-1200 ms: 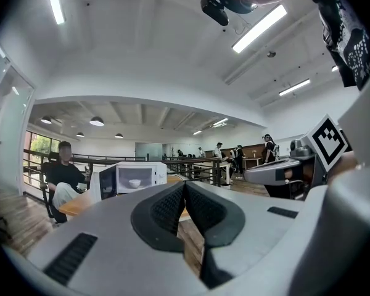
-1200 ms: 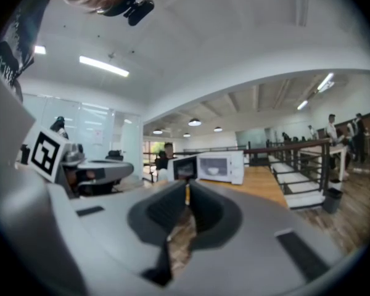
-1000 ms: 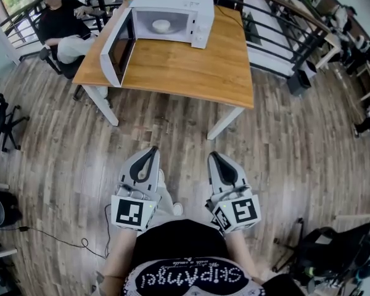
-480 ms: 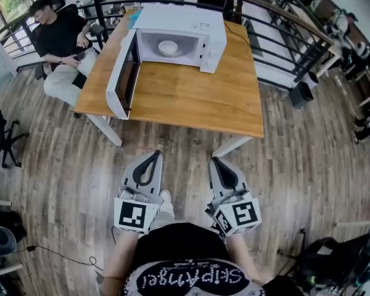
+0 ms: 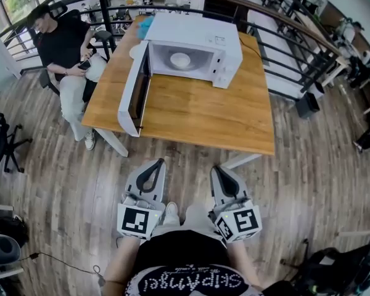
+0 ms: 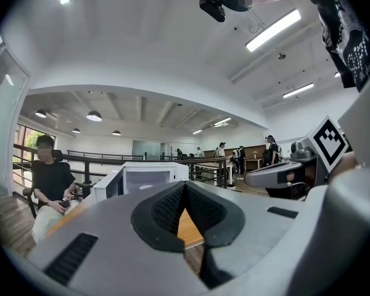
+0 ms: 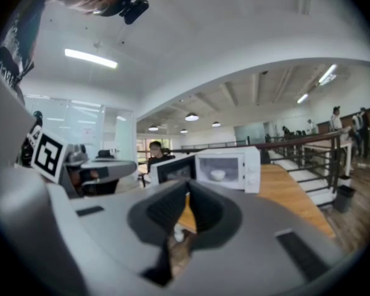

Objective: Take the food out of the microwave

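Observation:
A white microwave (image 5: 200, 39) stands at the far side of a wooden table (image 5: 197, 110), its door (image 5: 137, 94) swung wide open to the left. Inside sits a white bowl (image 5: 180, 60) of food, also visible in the right gripper view (image 7: 217, 175). My left gripper (image 5: 152, 167) and right gripper (image 5: 221, 176) are both shut and empty, held level side by side over the floor just short of the table's near edge. The microwave (image 6: 145, 177) lies ahead in the left gripper view.
A person (image 5: 65, 45) sits on a chair at the table's left end. A dark railing (image 5: 277, 23) curves behind the table. An office chair (image 5: 0, 134) stands at the far left. Wooden floor (image 5: 55, 184) surrounds the table.
Both grippers and I have moved forward towards the table; the table and microwave now sit lower and closer in the head view. The jaws stayed shut.

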The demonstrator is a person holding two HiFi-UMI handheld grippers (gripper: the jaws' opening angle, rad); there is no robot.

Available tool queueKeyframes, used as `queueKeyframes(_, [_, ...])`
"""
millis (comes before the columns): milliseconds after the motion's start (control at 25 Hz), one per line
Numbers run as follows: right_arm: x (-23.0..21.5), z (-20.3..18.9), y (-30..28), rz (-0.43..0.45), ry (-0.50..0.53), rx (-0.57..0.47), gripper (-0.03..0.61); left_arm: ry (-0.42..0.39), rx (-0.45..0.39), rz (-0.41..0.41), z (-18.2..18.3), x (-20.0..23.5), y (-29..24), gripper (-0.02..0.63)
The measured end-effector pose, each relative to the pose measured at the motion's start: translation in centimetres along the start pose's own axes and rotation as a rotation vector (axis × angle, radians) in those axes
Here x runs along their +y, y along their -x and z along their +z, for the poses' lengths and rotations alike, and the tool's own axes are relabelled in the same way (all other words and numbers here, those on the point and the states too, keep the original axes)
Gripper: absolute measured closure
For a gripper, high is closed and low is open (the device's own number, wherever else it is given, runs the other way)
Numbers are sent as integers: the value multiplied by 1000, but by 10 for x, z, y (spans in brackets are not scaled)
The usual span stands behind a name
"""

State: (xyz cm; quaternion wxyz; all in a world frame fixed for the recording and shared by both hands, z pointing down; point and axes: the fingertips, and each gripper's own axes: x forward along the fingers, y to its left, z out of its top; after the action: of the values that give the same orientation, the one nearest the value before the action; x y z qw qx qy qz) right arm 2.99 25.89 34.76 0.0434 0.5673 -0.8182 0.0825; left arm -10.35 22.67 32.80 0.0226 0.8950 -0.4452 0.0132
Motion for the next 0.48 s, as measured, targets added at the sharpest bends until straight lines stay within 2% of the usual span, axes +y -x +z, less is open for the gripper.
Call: queueKeyframes(480, [-15, -6, -34, 14, -16, 24, 540, 39, 20, 33, -11, 21, -24, 583])
